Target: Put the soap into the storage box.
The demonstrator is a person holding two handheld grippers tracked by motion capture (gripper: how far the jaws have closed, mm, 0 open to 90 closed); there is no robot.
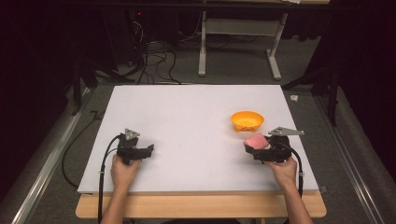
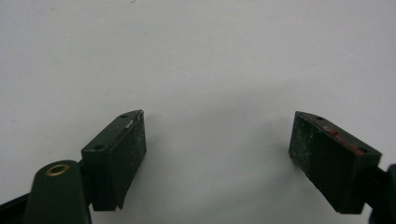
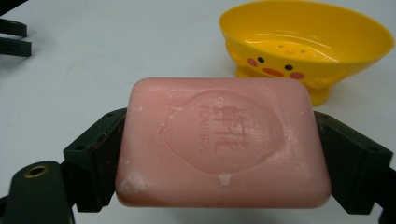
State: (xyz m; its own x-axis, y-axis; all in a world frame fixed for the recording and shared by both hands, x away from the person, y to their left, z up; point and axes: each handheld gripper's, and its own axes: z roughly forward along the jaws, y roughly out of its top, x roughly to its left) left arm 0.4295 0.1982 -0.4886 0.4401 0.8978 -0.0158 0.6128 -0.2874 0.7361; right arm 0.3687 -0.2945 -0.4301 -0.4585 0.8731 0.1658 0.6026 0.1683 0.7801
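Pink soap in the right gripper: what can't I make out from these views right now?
- Pink soap: underside hidden by its own body, right gripper view; embossed lettering too blurred to read.
- Yellow bowl: right rim cut by frame edge.
- Right gripper: high view, jaws too small to judge grip.
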